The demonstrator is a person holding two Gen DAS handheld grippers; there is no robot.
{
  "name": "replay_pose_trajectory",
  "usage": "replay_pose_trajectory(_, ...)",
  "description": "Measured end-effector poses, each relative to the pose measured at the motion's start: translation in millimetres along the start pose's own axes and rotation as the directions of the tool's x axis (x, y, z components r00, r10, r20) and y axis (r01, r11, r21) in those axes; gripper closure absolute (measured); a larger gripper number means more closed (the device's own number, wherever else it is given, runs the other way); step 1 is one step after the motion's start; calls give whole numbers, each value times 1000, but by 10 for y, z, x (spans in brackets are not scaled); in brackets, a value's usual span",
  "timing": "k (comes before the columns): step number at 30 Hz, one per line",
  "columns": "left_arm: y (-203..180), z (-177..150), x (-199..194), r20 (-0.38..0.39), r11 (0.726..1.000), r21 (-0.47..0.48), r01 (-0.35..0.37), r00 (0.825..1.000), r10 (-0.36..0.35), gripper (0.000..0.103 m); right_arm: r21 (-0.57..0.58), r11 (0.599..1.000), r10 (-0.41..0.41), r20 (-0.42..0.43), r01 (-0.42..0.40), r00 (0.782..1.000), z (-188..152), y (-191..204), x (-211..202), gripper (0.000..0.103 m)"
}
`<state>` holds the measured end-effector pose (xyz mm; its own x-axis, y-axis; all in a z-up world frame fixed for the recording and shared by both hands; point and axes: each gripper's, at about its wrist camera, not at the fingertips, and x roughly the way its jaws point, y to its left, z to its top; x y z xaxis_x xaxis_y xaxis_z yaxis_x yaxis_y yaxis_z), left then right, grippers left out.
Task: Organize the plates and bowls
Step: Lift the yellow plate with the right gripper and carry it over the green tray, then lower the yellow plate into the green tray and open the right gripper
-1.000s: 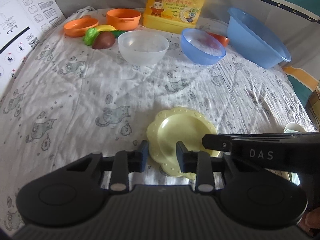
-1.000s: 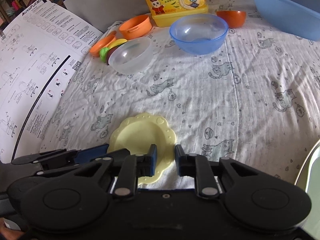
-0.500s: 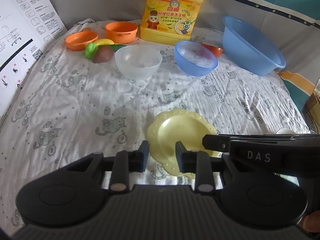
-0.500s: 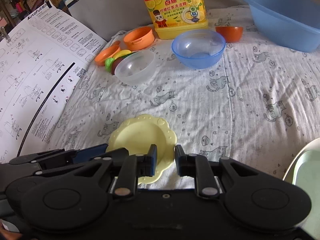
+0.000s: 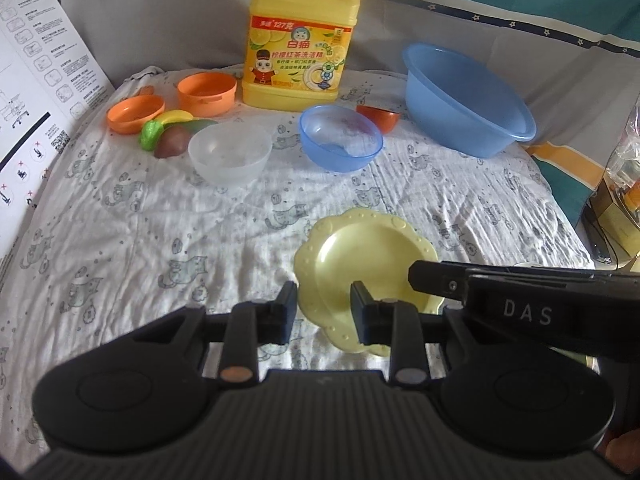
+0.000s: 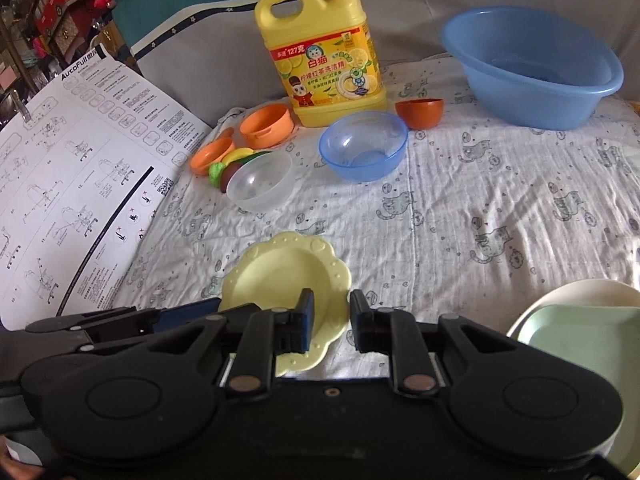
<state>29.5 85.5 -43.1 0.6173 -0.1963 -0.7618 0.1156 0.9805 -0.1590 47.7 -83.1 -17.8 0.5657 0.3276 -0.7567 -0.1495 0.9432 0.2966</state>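
A pale yellow scalloped plate [image 5: 368,256] lies flat on the cat-print cloth, just beyond both grippers; it also shows in the right wrist view [image 6: 286,276]. My left gripper [image 5: 324,308] is open and empty over the plate's near left rim. My right gripper [image 6: 331,318] is open and empty at the plate's near right rim. A clear bowl [image 5: 229,155] and a small blue bowl [image 5: 340,138] stand farther back. A green plate on a white one [image 6: 584,328] sits at the right wrist view's lower right.
A yellow detergent jug [image 5: 300,40] stands at the back. A large blue basin [image 5: 464,100] is back right, with a small red-orange bowl [image 6: 419,112] beside it. Orange toy pots [image 5: 206,92] and toy fruit [image 5: 168,136] lie back left. A printed instruction sheet [image 6: 72,184] leans at left.
Both grippers have pulled back and risen, so more of the jug and the background shows. Both stay open and the plate has not moved.
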Motion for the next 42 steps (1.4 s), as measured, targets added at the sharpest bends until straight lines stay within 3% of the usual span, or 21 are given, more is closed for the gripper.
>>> replay_pose_trajectory(14,-894,26,29,-40,991,102,89,996,-85,74,123,990,-74,86,63,994,-210,-731,-608,84)
replay_pose_trajectory(27,-1773,-166,315,-137,965,205,164,981,-138,74,226,965,-161,91,137,983,-586,-1575,-997,84)
replay_pose_trajectory(42,-2069,-338,622,-239,956,242,165,965,-106,74,300,944,-155,22,141,988,-887,-1950,-946,84)
